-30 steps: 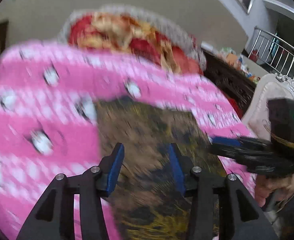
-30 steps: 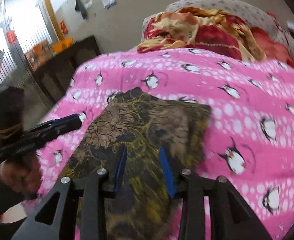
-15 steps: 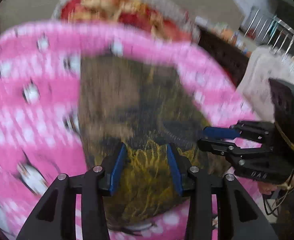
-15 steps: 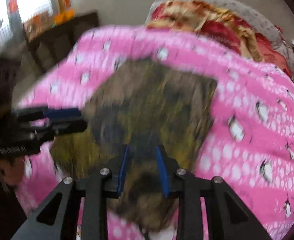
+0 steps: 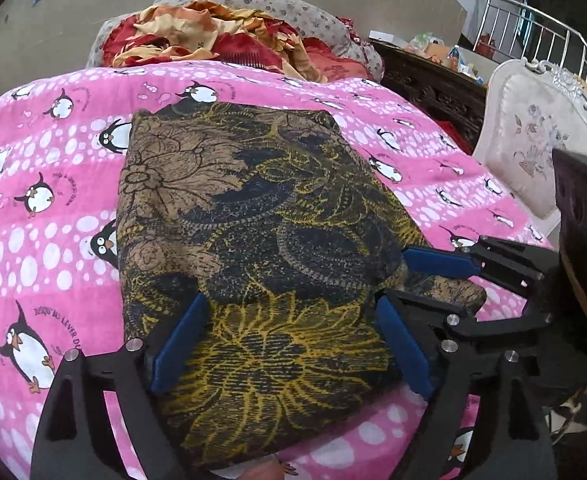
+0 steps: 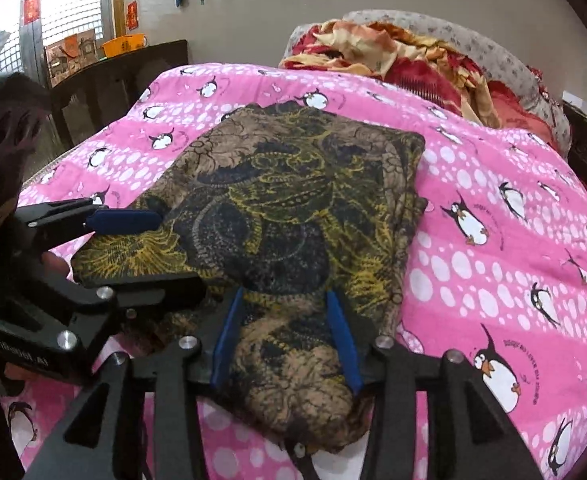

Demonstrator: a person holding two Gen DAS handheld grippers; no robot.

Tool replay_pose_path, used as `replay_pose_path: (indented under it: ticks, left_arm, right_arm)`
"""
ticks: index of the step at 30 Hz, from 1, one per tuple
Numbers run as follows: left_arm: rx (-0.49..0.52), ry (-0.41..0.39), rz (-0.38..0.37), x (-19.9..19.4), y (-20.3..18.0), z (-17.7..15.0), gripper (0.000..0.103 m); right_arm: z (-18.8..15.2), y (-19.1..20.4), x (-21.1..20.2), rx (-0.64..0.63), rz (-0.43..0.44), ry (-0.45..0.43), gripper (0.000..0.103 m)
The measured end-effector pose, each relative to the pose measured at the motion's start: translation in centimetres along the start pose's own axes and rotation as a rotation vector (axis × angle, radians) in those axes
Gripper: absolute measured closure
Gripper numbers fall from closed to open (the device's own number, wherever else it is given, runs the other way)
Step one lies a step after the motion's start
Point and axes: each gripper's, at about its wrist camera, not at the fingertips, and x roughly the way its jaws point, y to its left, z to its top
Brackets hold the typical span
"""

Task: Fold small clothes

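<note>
A brown, black and yellow flower-print garment (image 5: 253, 208) lies folded in a thick rectangle on the pink penguin bedcover (image 5: 45, 240). My left gripper (image 5: 291, 302) is over its near left part. Its jaws are opening wide, and the cloth lies under and between the blue pads without being pressed. In the right wrist view the same garment (image 6: 293, 200) bunches at its near edge between the pads of my right gripper (image 6: 285, 298), whose jaws are also opening. The left gripper (image 6: 145, 248) shows there at the left with the cloth's corner loose in its gap. The right gripper (image 5: 413, 280) straddles the near right corner.
A crumpled red and orange blanket (image 5: 213, 40) is heaped on a grey spotted pillow at the far end of the bed. A white upholstered chair (image 5: 533, 140) and dark wooden furniture (image 5: 433, 80) stand beside the bed on the right. A dark wooden cabinet (image 6: 105, 80) stands on the left.
Both grippers drew back to the garment's near edge and sank lower. Both jaws have widened, the left far more. The blur is gone and the cloth lies settled.
</note>
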Motion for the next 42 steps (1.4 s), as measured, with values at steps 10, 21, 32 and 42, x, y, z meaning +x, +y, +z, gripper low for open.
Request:
replay_pose_path:
  ticks: [10, 21, 32, 42]
  left_arm:
    - [-0.034, 0.045, 0.048, -0.7, -0.7, 1.1, 0.03]
    - [-0.147, 0.084, 0.321, -5.2, -1.3, 2.4, 0.03]
    - [-0.139, 0.088, 0.322, -5.8, -2.2, 2.2, 0.03]
    - [-0.139, 0.05, 0.35, -8.4, -3.3, 1.9, 0.03]
  right_arm:
    - [-0.4, -0.8, -0.1, 0.03, 0.041, -0.026, 0.056]
    - [-0.9, -1.8, -4.1, 0.133, -0.057, 0.118, 0.054]
    - [-4.0, -2.5, -8.3, 0.193, -0.115, 0.128, 0.053]
    - [-3.0, -1.0, -11.9, 0.202, -0.126, 0.059, 0.053]
